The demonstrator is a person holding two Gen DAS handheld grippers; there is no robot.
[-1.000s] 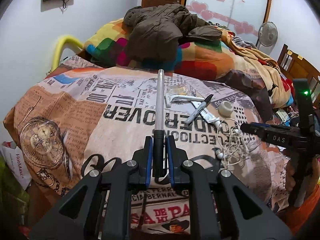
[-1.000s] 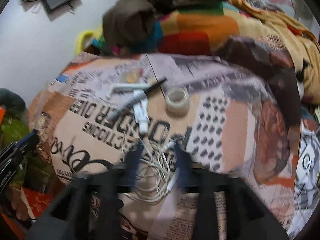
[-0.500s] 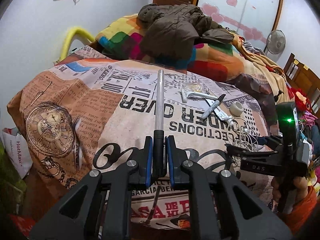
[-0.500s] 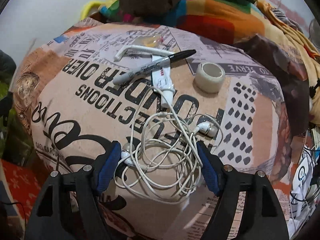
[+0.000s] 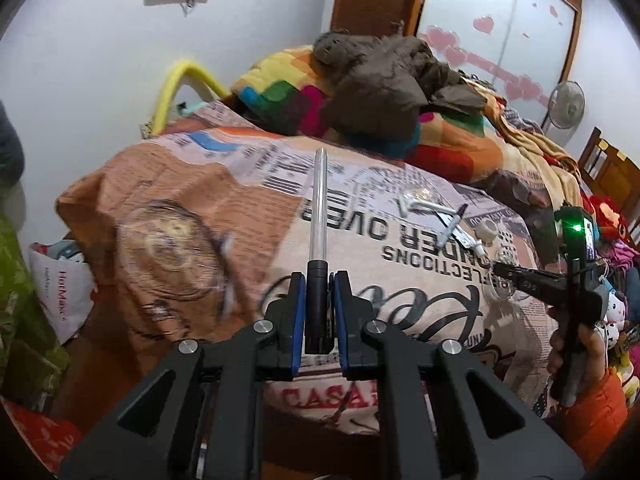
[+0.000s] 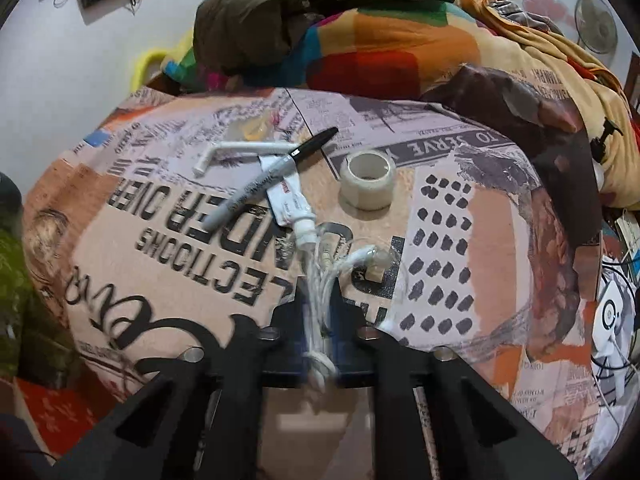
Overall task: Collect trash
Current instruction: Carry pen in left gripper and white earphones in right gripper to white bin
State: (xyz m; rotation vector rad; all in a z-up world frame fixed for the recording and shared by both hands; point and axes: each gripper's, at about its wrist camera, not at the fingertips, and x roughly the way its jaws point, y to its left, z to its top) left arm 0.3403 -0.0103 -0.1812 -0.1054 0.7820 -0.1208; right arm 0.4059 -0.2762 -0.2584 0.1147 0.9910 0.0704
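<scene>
Bag (image 5: 60, 292) beside bed, contents unclear | left tool (image 5: 317, 280) clamps rod (image 5: 320, 208) | right tool (image 6: 318, 296) pinches earphone cord (image 6: 320, 280)

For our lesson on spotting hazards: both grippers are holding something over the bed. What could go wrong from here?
1. The right gripper pinches only part of the earphone cable; loose loops may snag the tube or marker.
2. The left gripper grips the long rod by one end; it could swing into things.
</scene>
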